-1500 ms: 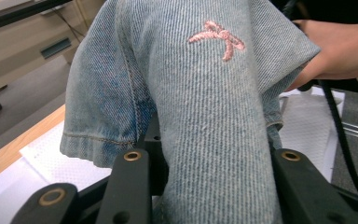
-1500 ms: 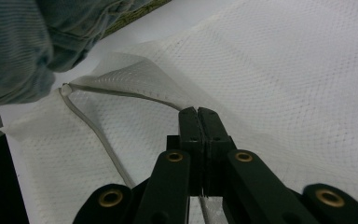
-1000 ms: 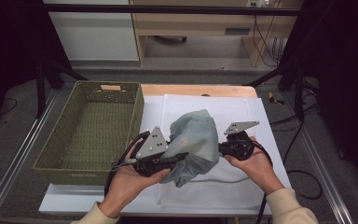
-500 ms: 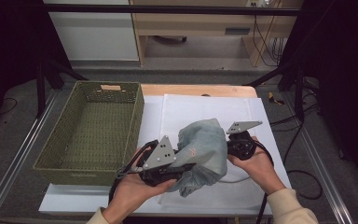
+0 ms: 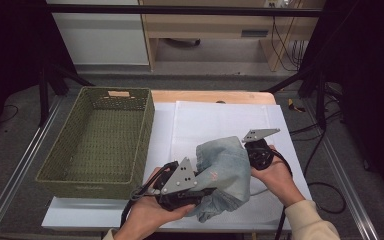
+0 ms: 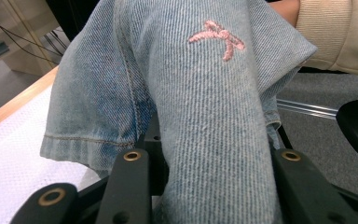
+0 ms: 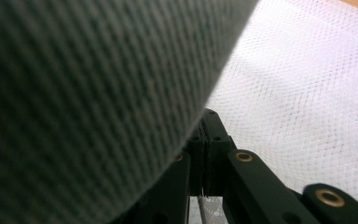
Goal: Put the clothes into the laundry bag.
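High view: one denim garment (image 5: 225,172) hangs over the white-covered surface (image 5: 220,120) beside one green basket (image 5: 97,137), pinched in both left tongs (image 5: 200,192) and right tongs (image 5: 247,152), palms cupping underneath.

The high view is evenly lit from above over the white table cover (image 5: 220,120), while the room at both sides falls into deep black. Shadows there are soft and short. The left gripper view is sharp on the denim cloth (image 6: 205,116), weave plain. In the right gripper view the cloth (image 7: 84,93) looms dark, blurred, perhaps too close to focus.
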